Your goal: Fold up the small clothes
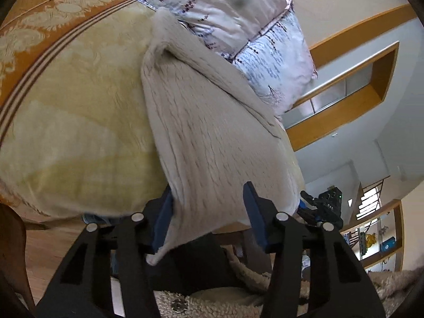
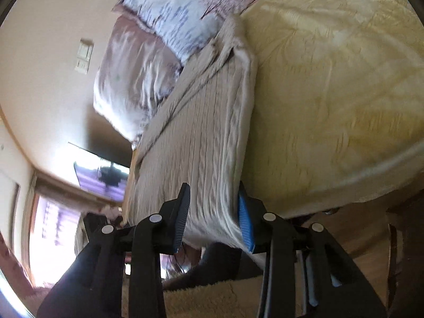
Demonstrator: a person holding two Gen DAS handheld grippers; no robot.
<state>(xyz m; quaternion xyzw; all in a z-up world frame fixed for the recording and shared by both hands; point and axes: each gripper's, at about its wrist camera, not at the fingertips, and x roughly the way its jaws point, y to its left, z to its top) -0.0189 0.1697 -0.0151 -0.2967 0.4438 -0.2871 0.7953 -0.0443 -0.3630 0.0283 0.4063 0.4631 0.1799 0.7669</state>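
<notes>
You are holding a beige cable-knit garment [image 1: 212,137] at the near edge of the bed [image 1: 79,122], its far end lying by the patterned pillows [image 1: 238,8]; the left tongs [image 1: 209,214] are standing apart around one hem corner, and the right tongs [image 2: 212,217] are standing apart around the other; the folding is looking only partly done; the knit is looking thick, soft and ribbed.
</notes>
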